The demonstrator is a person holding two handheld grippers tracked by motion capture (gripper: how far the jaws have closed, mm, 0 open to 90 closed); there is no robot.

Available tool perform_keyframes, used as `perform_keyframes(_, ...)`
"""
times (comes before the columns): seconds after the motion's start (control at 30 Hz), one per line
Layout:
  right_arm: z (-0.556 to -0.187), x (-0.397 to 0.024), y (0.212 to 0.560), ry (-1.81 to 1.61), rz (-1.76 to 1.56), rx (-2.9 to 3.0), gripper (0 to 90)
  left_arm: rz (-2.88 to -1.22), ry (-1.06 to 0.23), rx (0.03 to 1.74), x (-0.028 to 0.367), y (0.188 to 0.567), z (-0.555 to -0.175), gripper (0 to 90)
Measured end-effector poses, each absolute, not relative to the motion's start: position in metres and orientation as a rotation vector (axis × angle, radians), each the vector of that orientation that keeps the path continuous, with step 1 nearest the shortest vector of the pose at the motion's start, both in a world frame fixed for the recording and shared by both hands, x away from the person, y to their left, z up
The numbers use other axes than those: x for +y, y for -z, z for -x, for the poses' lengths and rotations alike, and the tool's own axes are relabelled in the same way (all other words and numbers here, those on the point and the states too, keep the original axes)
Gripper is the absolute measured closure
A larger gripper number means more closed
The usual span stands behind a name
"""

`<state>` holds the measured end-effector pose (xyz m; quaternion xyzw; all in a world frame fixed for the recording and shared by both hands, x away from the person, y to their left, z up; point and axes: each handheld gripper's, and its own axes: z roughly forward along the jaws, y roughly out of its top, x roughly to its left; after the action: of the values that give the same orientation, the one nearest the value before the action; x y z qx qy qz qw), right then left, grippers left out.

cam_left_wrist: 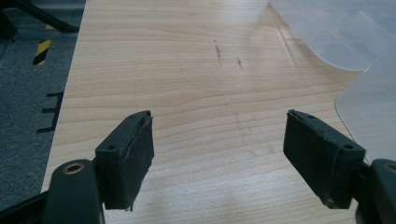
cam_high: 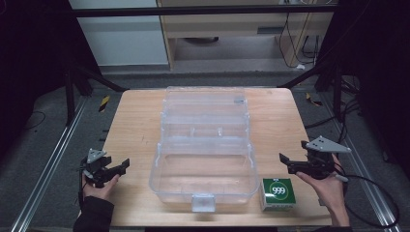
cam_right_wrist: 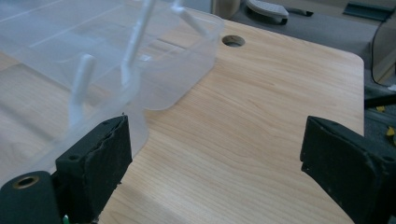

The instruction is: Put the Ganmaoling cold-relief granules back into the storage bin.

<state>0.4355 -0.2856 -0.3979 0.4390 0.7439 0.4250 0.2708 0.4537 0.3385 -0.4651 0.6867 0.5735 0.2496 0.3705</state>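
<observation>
On pale wood table [cam_high: 135, 125]: clear plastic tiered box [cam_high: 203, 159], glossy green carton [cam_high: 277, 193]; left gripper [cam_left_wrist: 218, 154], right gripper [cam_right_wrist: 215, 163] jaws wide apart, empty.

High view looks down on the whole table [cam_high: 140, 121]; both gripper views skim it closely.

Clear plastic box [cam_high: 205, 159] open mid-table [cam_high: 135, 125]; green "999" carton [cam_high: 277, 193] just beside its right corner.

Table [cam_high: 135, 121]: showing pale wood grain, smooth, matt.
Box [cam_high: 205, 164]: looking like clear, glossy plastic.
Carton [cam_high: 277, 194]: appearing as green printed card.
Pads [cam_left_wrist: 135, 154]: showing black, rough, matt rubber.
Floor [cam_high: 43, 140]: looking like grey carpet.
</observation>
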Motion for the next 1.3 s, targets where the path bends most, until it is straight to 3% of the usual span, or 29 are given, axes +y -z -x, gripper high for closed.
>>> perform_keyframes(0.53,-0.436,-0.265,0.354,-1.011,-0.938,2.232,5.6,-1.79,-0.638,1.473,0.336,0.47,-0.455,23.7)
perform_keyframes(1.3,-0.427,-0.247,0.349,-0.795,-0.664,2.515,4.0,-1.809,-0.636,1.463,0.333,0.471,-0.456,23.6)
